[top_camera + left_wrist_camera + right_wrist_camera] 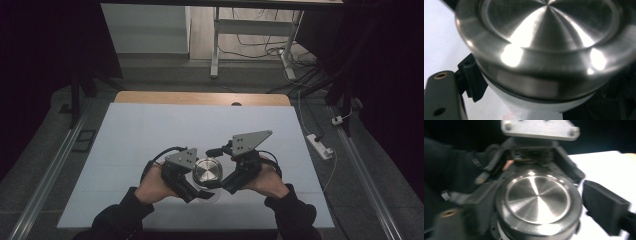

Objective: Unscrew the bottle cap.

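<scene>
A round jar with a brushed steel lid (208, 171) stands near the front of the white table top (150, 125), between both grippers. My left gripper (200, 187) comes in from the left and is shut on the jar's white body (534, 106) just below the lid (544, 37); one black finger (471, 80) presses against it. My right gripper (221, 170) reaches in from the right. It is open, its jaws standing on either side of the lid (537, 197), and the right finger (604, 210) sits a small gap away from the rim.
The white sheet covers a wooden table whose far edge (200, 98) shows at the back. On the floor to the right lie a white power strip (320, 146) and cables. A desk frame (215, 45) stands behind the table.
</scene>
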Demonstrator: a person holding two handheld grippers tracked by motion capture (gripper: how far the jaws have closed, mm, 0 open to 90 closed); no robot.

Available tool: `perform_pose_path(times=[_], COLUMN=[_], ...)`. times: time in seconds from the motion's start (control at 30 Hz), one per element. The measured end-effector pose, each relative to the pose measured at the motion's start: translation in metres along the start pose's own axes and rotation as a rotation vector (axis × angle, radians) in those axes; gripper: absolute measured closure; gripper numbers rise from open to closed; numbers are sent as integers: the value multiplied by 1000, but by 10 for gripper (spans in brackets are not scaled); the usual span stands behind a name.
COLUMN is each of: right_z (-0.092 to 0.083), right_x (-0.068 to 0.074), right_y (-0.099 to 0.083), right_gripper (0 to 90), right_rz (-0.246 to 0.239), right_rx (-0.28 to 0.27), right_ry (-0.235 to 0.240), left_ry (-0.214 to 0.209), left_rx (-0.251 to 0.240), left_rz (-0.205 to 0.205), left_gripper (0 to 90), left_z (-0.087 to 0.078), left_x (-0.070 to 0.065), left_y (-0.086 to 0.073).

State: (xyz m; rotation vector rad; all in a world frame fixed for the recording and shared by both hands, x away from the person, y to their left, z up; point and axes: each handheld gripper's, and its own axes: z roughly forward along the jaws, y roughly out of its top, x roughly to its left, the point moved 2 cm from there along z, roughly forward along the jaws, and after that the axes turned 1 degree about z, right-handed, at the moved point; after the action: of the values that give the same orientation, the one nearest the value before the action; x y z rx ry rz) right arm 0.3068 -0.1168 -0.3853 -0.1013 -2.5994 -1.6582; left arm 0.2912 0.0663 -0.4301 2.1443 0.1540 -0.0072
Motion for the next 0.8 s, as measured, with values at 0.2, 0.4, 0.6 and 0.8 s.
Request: perform_pose_path(times=[0.2, 0.4, 0.6, 0.8], right_z=[-9, 1, 15, 13], right_x=[6, 12, 17, 17], right_y=[10, 13, 12, 11], right_gripper=[51, 88, 182, 191], right_rz=[-20, 35, 37, 20], right_rx=[-9, 2, 38, 48], right_ry=[-146, -271, -339, -313], left_ry=[92, 114, 114, 88], left_rx=[-28, -24, -10, -6], left_rz=[-93, -108, -85, -69], left_gripper=[151, 151, 150, 151], left_z=[-4, -3, 0, 1], left_x=[10, 11, 6, 6], left_y=[-5, -6, -2, -3])
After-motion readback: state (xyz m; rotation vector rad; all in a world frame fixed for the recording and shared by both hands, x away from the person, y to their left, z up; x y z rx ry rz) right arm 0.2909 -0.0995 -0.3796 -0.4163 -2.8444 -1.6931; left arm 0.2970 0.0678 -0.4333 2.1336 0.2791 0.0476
